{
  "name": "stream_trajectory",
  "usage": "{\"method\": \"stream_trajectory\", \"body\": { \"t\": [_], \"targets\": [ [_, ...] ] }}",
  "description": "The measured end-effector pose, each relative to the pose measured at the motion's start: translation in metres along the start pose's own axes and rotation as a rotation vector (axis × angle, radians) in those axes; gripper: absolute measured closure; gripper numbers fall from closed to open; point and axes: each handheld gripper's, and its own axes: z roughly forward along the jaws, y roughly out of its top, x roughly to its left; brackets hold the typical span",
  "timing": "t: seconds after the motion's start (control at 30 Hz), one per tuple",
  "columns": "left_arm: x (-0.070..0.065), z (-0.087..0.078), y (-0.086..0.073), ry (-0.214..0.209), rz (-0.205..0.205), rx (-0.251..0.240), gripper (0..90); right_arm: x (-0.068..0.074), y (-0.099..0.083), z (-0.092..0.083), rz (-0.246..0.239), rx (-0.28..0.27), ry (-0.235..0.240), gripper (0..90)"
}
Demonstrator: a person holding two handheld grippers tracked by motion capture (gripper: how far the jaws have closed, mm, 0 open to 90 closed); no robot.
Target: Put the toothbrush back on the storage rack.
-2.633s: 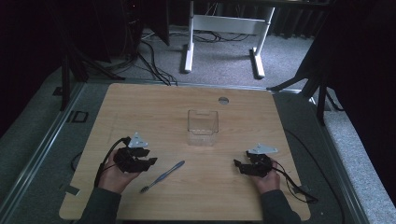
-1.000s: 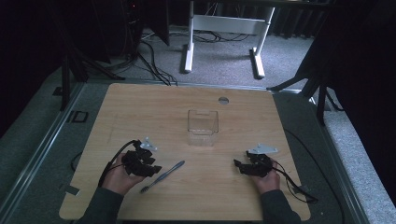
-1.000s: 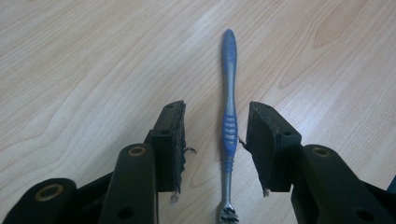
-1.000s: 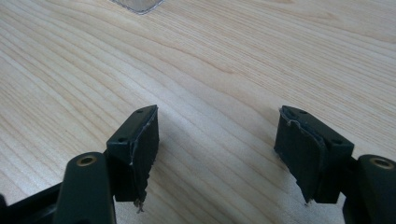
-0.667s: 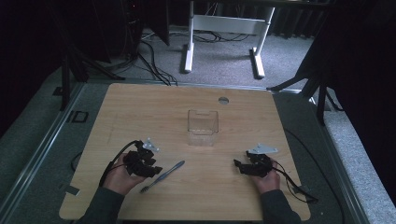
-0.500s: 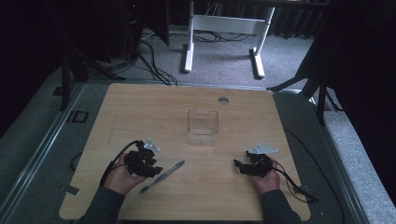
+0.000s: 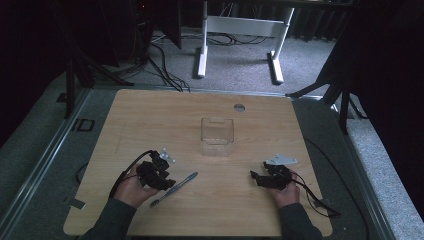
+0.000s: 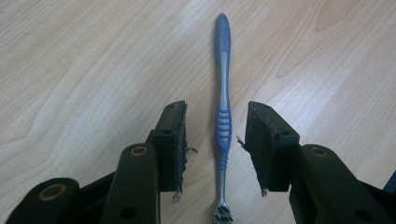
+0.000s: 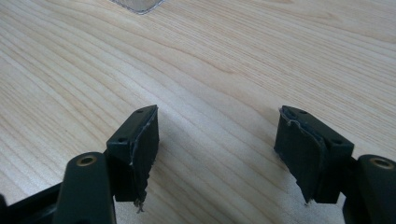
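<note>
The left gripper (image 7: 159,176) sits low over the table's near left in the high view, its hand (image 7: 131,188) behind it and the forearm entering from the bottom edge — jaws parted, pads pressing on nothing. The right gripper (image 7: 266,178) rests at the near right, hand (image 7: 286,193) curled behind it — in its own view (image 9: 217,154) the jaws stand wide apart.

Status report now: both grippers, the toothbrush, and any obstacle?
Left gripper open, jaws straddling the toothbrush, not touching. Right gripper open, nothing between. Toothbrush flat on table. Nothing in the way.
</note>
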Motion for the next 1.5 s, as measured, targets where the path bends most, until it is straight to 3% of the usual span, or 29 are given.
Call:
{"method": "stream_trajectory", "body": {
  "t": [0.47,1.5],
  "targets": [
    [-0.002,0.010,0.008,-0.007,-0.013,0.069,59.7,0.000,0.000,0.000,0.000,0.000,0.000,29.9],
    [-0.007,0.035,0.014,-0.024,0.013,0.207,64.5,0.000,0.000,0.000,-0.001,0.001,0.001,29.8]
  ]
}}
